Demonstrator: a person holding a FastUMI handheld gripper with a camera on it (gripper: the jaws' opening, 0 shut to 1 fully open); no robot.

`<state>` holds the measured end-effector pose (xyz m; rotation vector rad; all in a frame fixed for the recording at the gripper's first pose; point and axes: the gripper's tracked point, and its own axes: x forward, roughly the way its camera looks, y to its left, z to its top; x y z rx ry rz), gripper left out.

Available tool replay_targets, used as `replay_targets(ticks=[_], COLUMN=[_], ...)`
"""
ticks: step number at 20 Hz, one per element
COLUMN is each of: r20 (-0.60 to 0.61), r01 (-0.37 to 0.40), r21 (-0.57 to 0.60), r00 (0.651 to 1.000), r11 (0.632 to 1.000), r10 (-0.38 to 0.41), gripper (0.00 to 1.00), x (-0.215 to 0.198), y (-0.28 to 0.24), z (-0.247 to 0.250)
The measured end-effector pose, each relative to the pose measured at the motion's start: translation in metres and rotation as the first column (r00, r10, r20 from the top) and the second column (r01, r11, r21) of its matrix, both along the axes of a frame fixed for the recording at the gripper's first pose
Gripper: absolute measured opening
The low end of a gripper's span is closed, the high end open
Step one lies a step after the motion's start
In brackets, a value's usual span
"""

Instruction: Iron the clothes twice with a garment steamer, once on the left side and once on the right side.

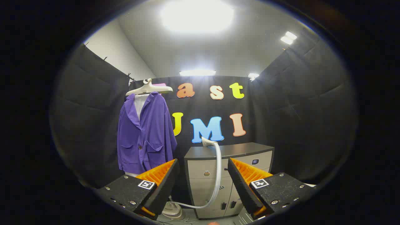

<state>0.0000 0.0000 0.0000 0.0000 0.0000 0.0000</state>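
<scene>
A purple jacket (144, 134) hangs on a pale hanger (149, 89) beyond my left finger, with a white garment under it at the collar. The steamer head (207, 142) rests on top of a grey cabinet (229, 150), straight ahead between and beyond my fingers. Its pale hose (217, 175) curves down the cabinet front to the steamer base (172, 212) on the floor, partly hidden behind my left finger. My gripper (202, 165) is open, with nothing between its fingers, and is well short of the steamer.
The grey cabinet with pale drawers stands against the black cloth back wall. Black cloth walls close in on both sides. Bright ceiling lights are overhead.
</scene>
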Motion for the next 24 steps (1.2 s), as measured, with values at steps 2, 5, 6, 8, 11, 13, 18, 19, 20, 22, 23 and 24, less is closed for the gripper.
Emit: replay_targets(ticks=[2, 5, 6, 8, 11, 13, 18, 19, 20, 22, 23, 24], r20=[-0.001, -0.007, -0.009, -0.010, -0.008, -0.007, -0.015, -0.018, -0.019, -0.018, -0.012, -0.007], r01=[-0.005, -0.008, -0.008, -0.011, -0.009, -0.009, -0.004, -0.005, -0.006, 0.000, 0.001, -0.001], r21=[-0.003, -0.015, -0.018, -0.018, -0.022, -0.018, -0.017, -0.016, -0.017, -0.016, -0.013, -0.009], r00=[1.000, 1.000, 1.000, 1.000, 1.000, 1.000, 1.000, 1.000, 1.000, 1.000, 1.000, 1.000], r11=[1.000, 1.000, 1.000, 1.000, 1.000, 1.000, 1.000, 1.000, 1.000, 1.000, 1.000, 1.000], r10=[0.005, 0.008, 0.008, 0.011, 0.009, 0.009, 0.004, 0.004, 0.006, 0.000, -0.001, 0.001], gripper=[0.95, 0.95, 0.95, 0.95, 0.95, 0.95, 0.95, 0.95, 0.95, 0.95, 0.95, 0.95], x=[-0.001, -0.001, -0.001, -0.002, -0.004, -0.004, -0.004, -0.004, -0.003, -0.001, 0.000, 0.002], y=[0.003, 0.004, 0.004, 0.005, 0.003, 0.003, 0.002, 0.002, 0.003, 0.001, 0.001, 0.001], z=[0.001, 0.000, 0.000, -0.001, 0.000, 0.000, -0.001, 0.000, 0.001, 0.005, 0.009, 0.012])
